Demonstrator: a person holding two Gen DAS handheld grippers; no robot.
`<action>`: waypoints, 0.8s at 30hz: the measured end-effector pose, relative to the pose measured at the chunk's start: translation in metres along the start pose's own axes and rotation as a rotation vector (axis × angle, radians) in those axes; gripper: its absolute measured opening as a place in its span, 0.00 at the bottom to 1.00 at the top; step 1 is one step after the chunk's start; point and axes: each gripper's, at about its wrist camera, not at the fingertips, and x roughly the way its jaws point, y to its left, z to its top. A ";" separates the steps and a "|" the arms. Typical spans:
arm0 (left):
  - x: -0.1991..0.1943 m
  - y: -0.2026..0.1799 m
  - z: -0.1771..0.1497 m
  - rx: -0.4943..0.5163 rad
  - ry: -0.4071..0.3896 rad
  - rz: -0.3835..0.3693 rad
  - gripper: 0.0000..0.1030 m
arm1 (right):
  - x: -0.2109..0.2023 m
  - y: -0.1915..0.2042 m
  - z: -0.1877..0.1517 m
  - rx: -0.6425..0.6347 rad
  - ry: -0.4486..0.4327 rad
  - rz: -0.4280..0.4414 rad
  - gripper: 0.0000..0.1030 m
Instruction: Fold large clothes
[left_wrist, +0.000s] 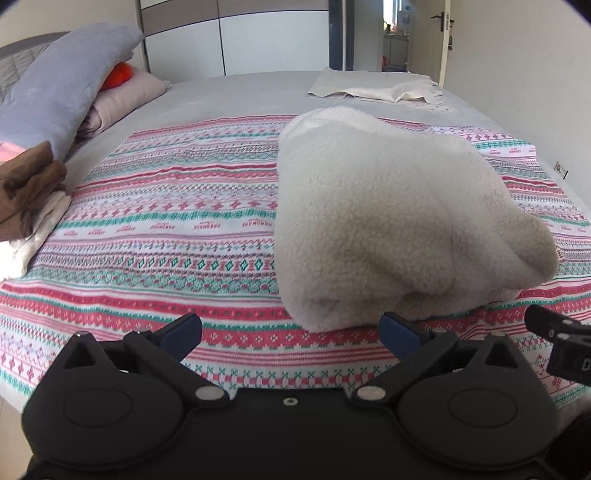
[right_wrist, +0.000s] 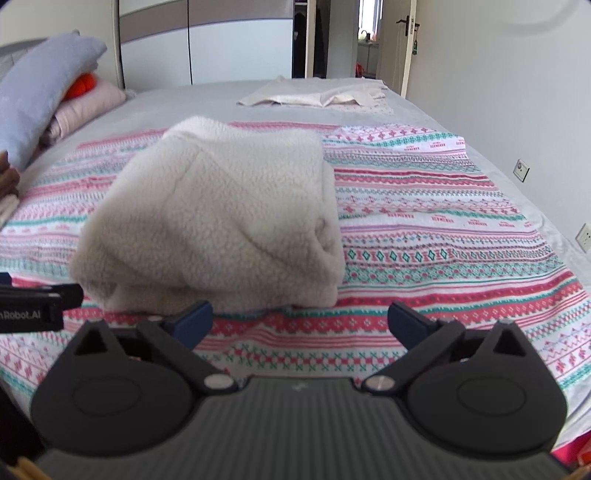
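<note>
A cream fleece garment (left_wrist: 391, 218) lies folded into a thick bundle on the patterned red, white and green sheet (left_wrist: 166, 206). My left gripper (left_wrist: 291, 334) stands open just in front of the bundle's near left corner, nothing between its blue pads. In the right wrist view the same bundle (right_wrist: 221, 221) sits ahead and to the left, and my right gripper (right_wrist: 301, 325) is open close before its near right corner, apart from the cloth. Each gripper's finger shows at the edge of the other's view.
Folded brown and white clothes (left_wrist: 29, 206) are stacked at the left edge of the bed. Grey and pink pillows (left_wrist: 66, 85) with an orange item lie at the head. A beige cloth (left_wrist: 380, 88) lies spread at the far side. A wall runs along the right.
</note>
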 end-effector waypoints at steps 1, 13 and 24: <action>-0.001 0.000 -0.001 -0.003 0.002 0.009 1.00 | 0.000 0.000 0.000 -0.006 0.007 -0.002 1.00; -0.009 -0.018 -0.007 0.022 0.005 0.005 1.00 | 0.000 0.001 -0.003 -0.047 0.011 -0.003 1.00; -0.009 -0.025 -0.007 0.038 0.006 -0.004 1.00 | 0.007 -0.005 -0.006 -0.032 0.028 0.002 1.00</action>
